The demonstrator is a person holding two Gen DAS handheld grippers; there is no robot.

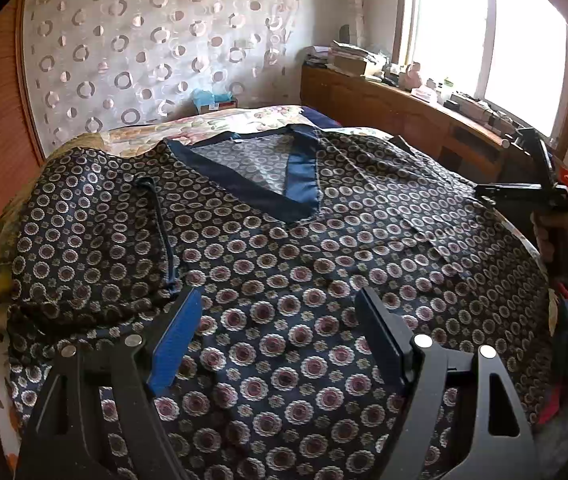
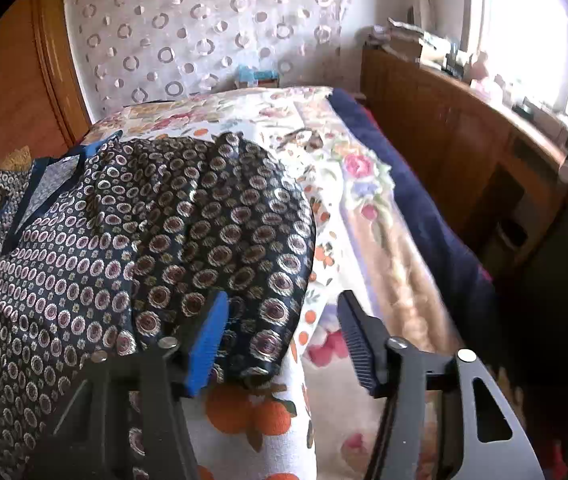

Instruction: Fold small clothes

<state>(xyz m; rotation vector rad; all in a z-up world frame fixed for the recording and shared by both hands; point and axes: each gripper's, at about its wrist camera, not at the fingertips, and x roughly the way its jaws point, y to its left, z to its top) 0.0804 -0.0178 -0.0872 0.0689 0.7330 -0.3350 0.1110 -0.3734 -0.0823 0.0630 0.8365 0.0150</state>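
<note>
**A:** Going left to right, what are you seeing?

**B:** In my left wrist view, the dark navy V-neck top printed with maroon and cream circles [image 1: 284, 248] is lying spread flat over the floral bedspread [image 1: 220, 118], filling the middle of the frame. Its blue-trimmed neckline [image 1: 276, 168] is sitting in the upper centre, so the long axis is running away from me, up the frame. My left gripper [image 1: 280, 344] is hovering over the hem end, released, fingers spread wide with only cloth showing between them.

**A:** And the right side?

**B:** My right gripper [image 2: 282, 336] is also standing released and holding nothing. In its own view, the top's right sleeve [image 2: 228, 232] is bulging in the centre-left of the frame, and the blue pad [image 2: 204, 344] is overlapping the sleeve's lower edge, while the black pad [image 2: 358, 344] is hanging over bare bedspread.

**A:** So which hand is nearer?

**B:** I'm judging the right one: the sleeve edge is lying just left of its gap. Shifting slightly left should bring the cloth between the pads for folding inward.
</note>
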